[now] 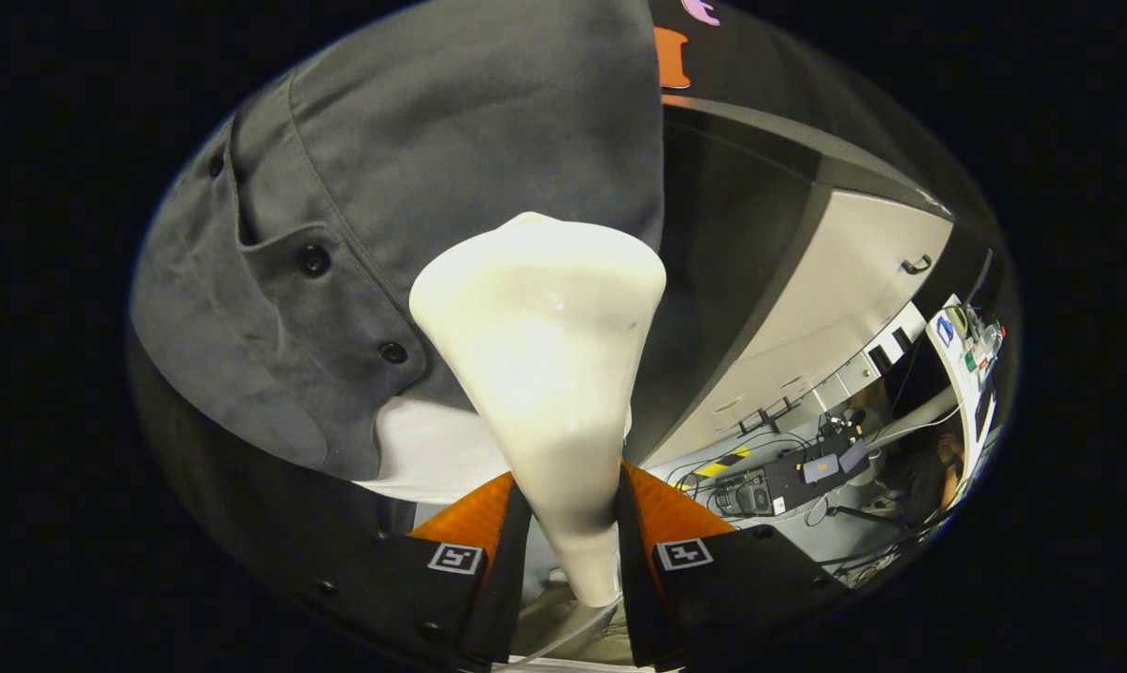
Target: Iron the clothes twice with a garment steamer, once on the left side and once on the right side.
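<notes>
Steamer [540,374], cream-white and cone-shaped, sits clamped in the gripper [573,509]: both orange-and-black fingers [475,523] press against its narrow handle at the lower middle of the frame, each finger carrying a small square marker. From the handle's lower end a thin hose [563,636] trails down between the fingers. The steamer widens upward to a broad head at the centre of the frame, and that head lies against, or just in front of, a grey shirt [414,159]; whether it touches cannot be told. The shirt hangs across the upper left and centre, with dark buttons [313,260] along its overlapping front edge and a white layer [433,449] showing below its hem. To the right of the shirt stands a pale cabinet [834,308] with a dark handle. At the lower right, a cluttered desk [788,477] with cables and a seated person [928,467] lie well beyond.
</notes>
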Motion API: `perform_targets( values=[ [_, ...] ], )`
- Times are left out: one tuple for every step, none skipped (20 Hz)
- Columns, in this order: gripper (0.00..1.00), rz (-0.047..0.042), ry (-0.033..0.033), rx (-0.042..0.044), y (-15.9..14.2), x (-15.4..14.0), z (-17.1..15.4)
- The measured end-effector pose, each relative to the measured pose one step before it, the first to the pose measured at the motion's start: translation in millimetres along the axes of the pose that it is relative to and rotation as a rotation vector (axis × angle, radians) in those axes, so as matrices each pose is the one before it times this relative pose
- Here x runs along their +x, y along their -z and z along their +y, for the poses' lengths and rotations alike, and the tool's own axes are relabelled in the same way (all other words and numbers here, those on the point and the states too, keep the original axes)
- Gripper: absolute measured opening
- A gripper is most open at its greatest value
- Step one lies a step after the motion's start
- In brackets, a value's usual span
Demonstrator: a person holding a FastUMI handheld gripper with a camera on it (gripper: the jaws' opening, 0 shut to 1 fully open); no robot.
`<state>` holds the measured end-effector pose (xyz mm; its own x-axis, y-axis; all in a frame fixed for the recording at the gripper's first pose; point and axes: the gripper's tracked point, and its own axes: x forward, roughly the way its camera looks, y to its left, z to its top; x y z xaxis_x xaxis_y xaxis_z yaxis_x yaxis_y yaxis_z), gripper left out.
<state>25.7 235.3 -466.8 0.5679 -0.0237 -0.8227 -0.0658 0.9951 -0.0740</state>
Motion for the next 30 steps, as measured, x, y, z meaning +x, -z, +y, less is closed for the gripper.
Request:
perform_targets(
  values=[
    [0.53, -0.01739, 0.0037, 0.00503, -6.73, -7.72, -0.89],
    [0.54, -0.02054, 0.00267, 0.00412, -9.22, -8.62, 0.82],
    [0.53, -0.02153, 0.00211, 0.00135, -7.8, -9.01, 1.01],
    [0.53, -0.02067, 0.00007, 0.00033, -10.43, -9.85, -0.26],
    [0.54, -0.02098, -0.00153, -0.00076, -8.71, -8.3, 1.42],
    [0.54, -0.02108, -0.00153, -0.0021, -9.23, -7.85, 1.86],
    [0.53, -0.02291, -0.00019, 0.00184, -11.56, -11.58, 6.69],
    [0.53, -0.02436, -0.00022, 0.00399, -12.27, -10.14, 6.08],
    [0.53, -0.02319, -0.00083, 0.00525, -13.56, -11.12, 4.93],
    [0.53, -0.02118, -0.00262, 0.00412, -11.41, -8.77, 3.54],
    [0.53, -0.02123, -0.00278, 0.00482, -11.03, -11.12, 7.45],
    [0.53, -0.01885, -0.00305, 0.00356, -9.2, -6.65, 2.86],
    [0.54, -0.01917, -0.00322, 0.00351, -8.88, -7.59, 4.12],
    [0.53, -0.01825, -0.00284, 0.00321, -7.81, -6.97, 2.05],
    [0.53, -0.01864, -0.00223, 0.00457, -8.98, -6.51, 2.83],
    [0.53, -0.02078, -0.00218, 0.00655, -9.82, -4.48, 2.09],
    [0.53, -0.01967, -0.0017, 0.00848, -8.58, -5.29, 1.03],
    [0.53, -0.01651, -0.00176, 0.00617, -7.65, -3.94, 0.97],
    [0.53, -0.01638, -0.0018, 0.00351, -7.34, -4.99, 1.69],
    [0.53, -0.01646, -0.00204, 0.00121, -7.13, -3.55, 0.09],
    [0.53, -0.01536, -0.00306, -0.00053, -7.16, -4.5, 1.55],
    [0.53, -0.01583, -0.00336, 0.0, -3.89, -2.25, -0.82],
    [0.53, -0.01532, -0.00287, 0.00095, -7.04, -4.12, 2.13],
    [0.53, -0.01379, -0.00123, 0.00021, -5.49, -2.69, 2.6],
    [0.53, -0.01363, -0.00117, 0.00012, -6.07, -3.47, 2.24],
    [0.53, -0.01336, -0.00322, -0.00081, -4.95, -1.24, 2.68],
    [0.53, -0.01103, -0.00425, 0.00004, -5.33, -2.13, 3.14],
    [0.53, -0.00911, -0.00378, -0.00088, -4.53, -1.48, 4.09],
    [0.53, -0.0097, -0.00344, 0.00011, -4.25, -1.67, 2.8],
    [0.53, -0.00781, -0.00352, -0.00153, -3.13, -2.12, 2.55]
  ],
)
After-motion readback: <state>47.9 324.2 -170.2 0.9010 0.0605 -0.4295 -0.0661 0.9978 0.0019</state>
